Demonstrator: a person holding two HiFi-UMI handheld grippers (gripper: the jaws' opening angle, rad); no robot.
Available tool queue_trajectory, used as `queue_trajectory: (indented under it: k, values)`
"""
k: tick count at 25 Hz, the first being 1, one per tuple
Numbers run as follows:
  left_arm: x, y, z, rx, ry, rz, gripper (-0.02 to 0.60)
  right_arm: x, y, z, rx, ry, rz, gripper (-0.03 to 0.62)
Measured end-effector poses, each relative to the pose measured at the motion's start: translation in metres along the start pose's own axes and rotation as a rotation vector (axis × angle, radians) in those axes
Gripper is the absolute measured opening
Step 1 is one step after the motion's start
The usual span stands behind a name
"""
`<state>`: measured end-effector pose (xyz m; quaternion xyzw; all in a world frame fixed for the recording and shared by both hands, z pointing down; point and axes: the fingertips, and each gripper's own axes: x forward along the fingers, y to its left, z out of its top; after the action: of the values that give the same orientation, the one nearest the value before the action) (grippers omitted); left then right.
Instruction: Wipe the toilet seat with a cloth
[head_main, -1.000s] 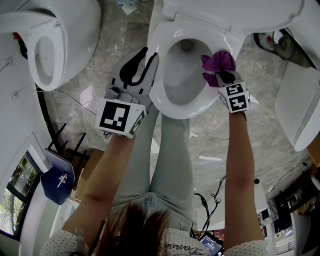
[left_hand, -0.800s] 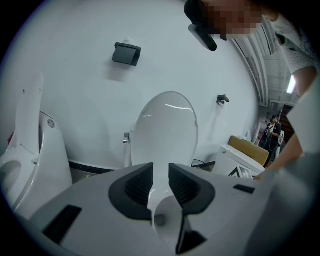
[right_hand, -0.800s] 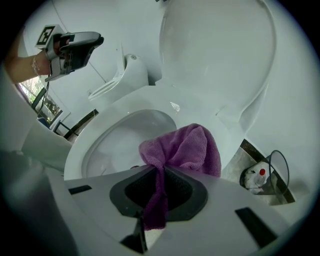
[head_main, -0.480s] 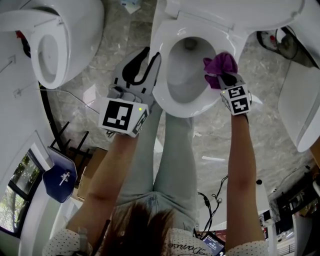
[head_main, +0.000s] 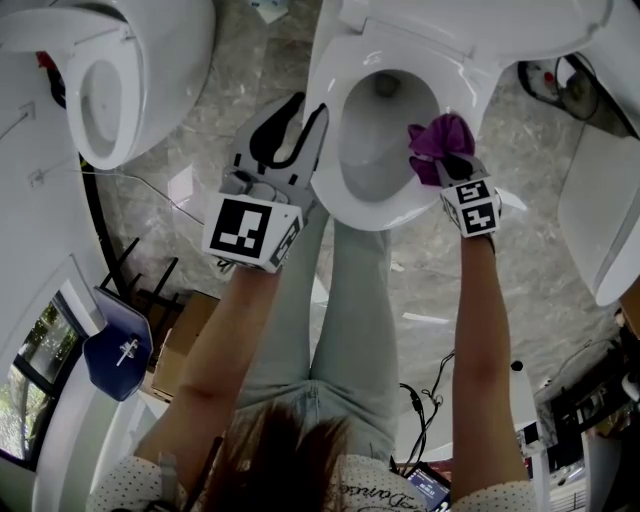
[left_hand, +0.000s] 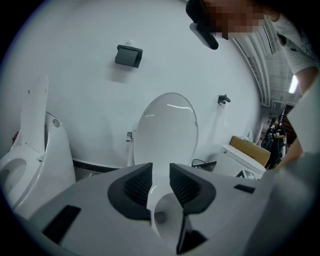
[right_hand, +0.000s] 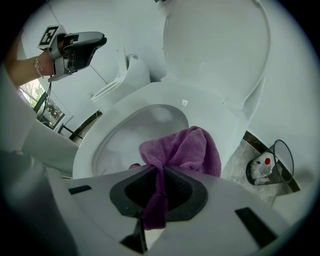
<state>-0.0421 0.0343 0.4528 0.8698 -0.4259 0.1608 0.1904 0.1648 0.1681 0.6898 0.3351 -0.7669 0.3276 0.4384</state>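
White toilet seat (head_main: 325, 170) sits down on the bowl, lid raised behind it. Left gripper (head_main: 308, 108) is at the seat's left edge, jaws slightly apart with nothing between them. Right gripper (right_hand: 159, 175) has its jaws clamped on the purple cloth (right_hand: 186, 150), which is bunched on the seat's right rim.

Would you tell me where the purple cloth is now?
In the head view, the purple cloth rests on the right side of the toilet seat, pinched in the right gripper.

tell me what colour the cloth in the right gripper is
Purple. The cloth shows best in the right gripper view.
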Motion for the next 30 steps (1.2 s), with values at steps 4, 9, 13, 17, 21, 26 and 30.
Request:
queue_trajectory:
  k: [4,9,13,17,21,26,30]
  values:
    - [-0.004,-0.001,-0.002,0.001,0.005,-0.001,0.094,-0.002,0.008,-0.006,0.006,0.01,0.004,0.054]
    - [-0.007,-0.001,-0.004,-0.004,0.004,0.002,0.094,-0.003,0.018,-0.012,0.018,0.018,0.012,0.054]
    - [-0.01,0.001,-0.002,-0.006,-0.005,0.013,0.091,-0.004,0.027,-0.017,0.027,0.028,0.022,0.054]
    - [-0.012,0.001,-0.001,-0.005,-0.007,0.015,0.05,-0.005,0.033,-0.021,0.035,0.029,0.031,0.054]
    - [-0.012,-0.001,0.0,-0.001,-0.008,0.017,0.035,-0.007,0.042,-0.028,0.048,0.043,0.043,0.054]
    - [-0.015,-0.003,0.001,-0.003,-0.009,0.02,0.028,-0.007,0.051,-0.033,0.057,0.053,0.047,0.054]
    - [-0.017,-0.004,0.0,-0.001,-0.008,0.024,0.026,-0.007,0.058,-0.036,0.062,0.052,0.057,0.054]
